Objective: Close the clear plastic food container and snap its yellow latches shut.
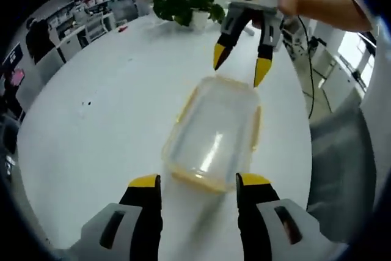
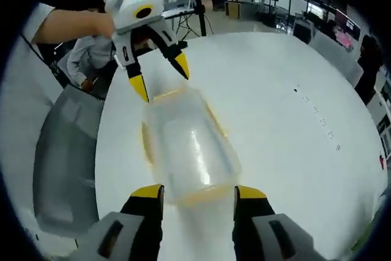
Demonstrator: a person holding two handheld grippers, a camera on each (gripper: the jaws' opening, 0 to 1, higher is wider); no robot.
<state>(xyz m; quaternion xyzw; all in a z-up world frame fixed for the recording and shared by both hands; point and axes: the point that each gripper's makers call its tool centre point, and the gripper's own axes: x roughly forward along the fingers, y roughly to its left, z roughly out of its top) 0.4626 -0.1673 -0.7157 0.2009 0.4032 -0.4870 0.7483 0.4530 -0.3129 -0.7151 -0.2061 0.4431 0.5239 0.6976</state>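
Observation:
A clear plastic food container [image 1: 215, 136] with yellow latches lies on the white round table [image 1: 110, 120], its lid on top. My left gripper [image 1: 198, 181] is open, its yellow-tipped jaws just short of the container's near end. At the far end my right gripper [image 1: 240, 65] hovers open, tips pointing down at the rim. In the right gripper view the container [image 2: 189, 148] lies lengthwise before my right gripper [image 2: 198, 192], open at its near end. The left gripper [image 2: 161, 77] stands open over the far end there.
A potted green plant [image 1: 186, 4] stands at the table's far edge. A grey chair [image 2: 64, 157] sits beside the table, and another chair [image 1: 339, 163] shows on the right. A person's arm [image 1: 324, 9] holds the right gripper. Desks and shelves fill the room behind.

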